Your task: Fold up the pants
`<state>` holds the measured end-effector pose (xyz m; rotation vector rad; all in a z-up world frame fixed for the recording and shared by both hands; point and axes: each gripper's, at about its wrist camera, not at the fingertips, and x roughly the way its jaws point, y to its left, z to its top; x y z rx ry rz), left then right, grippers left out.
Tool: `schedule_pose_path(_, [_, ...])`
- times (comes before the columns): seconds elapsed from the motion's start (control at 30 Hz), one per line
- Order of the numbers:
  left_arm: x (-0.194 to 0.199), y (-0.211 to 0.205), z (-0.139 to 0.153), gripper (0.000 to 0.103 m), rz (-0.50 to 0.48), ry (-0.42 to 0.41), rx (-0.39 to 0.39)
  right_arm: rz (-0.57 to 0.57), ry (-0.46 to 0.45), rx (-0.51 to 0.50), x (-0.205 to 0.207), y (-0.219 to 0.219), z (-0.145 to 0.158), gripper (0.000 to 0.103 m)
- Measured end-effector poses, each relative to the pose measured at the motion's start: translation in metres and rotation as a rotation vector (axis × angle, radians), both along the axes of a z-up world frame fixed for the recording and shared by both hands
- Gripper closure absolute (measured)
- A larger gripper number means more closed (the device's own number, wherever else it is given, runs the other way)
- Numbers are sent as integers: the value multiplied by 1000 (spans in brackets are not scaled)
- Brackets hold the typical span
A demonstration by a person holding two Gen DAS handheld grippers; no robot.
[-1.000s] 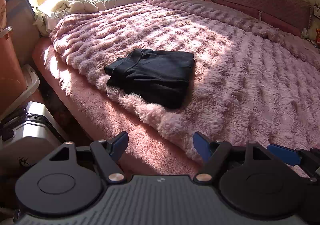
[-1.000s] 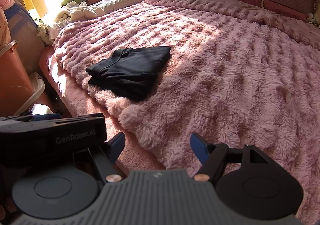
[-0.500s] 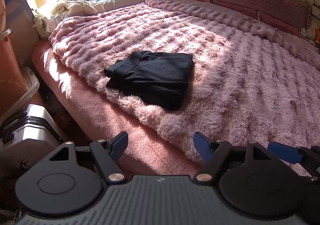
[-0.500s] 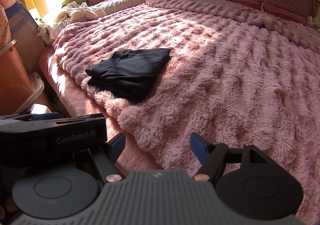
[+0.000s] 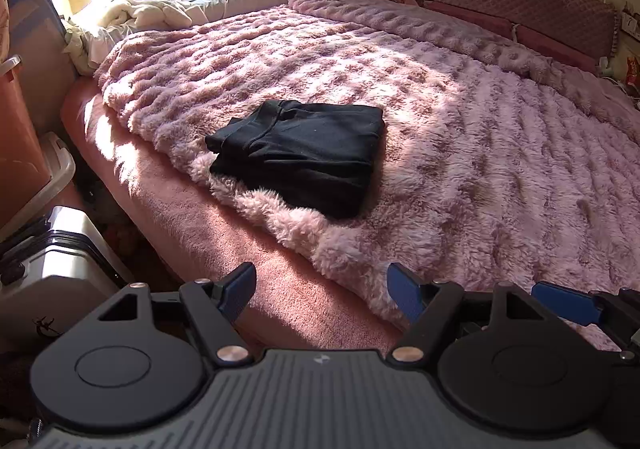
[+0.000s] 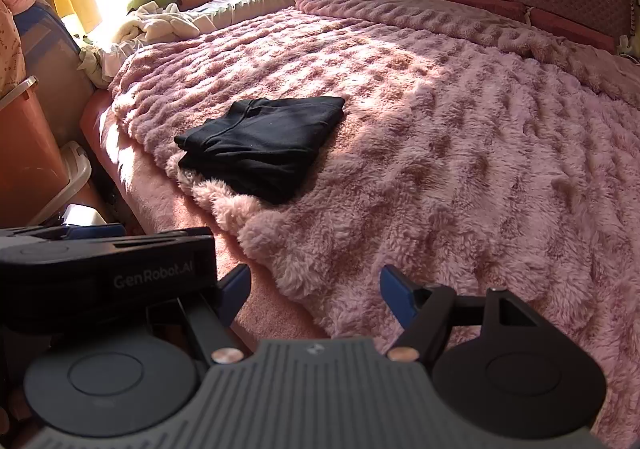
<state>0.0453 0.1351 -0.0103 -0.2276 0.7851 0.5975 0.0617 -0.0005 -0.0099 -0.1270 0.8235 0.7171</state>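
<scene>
Folded pants (image 5: 301, 153) lie on the blanket (image 5: 460, 153) near the bed's near edge; left tongs (image 5: 322, 291) and right tongs (image 6: 315, 291) gape wide, empty.

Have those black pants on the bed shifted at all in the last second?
No. The folded black pants lie on the same patch of pink fluffy blanket, just inside its fringed near edge; only the cameras drifted slightly.

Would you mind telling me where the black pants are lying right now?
The folded black pants lie on the fluffy pink blanket, near its edge at the side of the bed, left of centre in both wrist views, well ahead of both open grippers.
</scene>
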Motion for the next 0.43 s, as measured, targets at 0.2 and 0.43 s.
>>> schedule_pose_path(0.2, [1,-1,-1,16,-2,9,4,3,0,0,-1,0,0,35])
schedule_pose_path(0.43, [3,-2,0,16,-13,-5,18,11,-17,-2,0,-2,0,35])
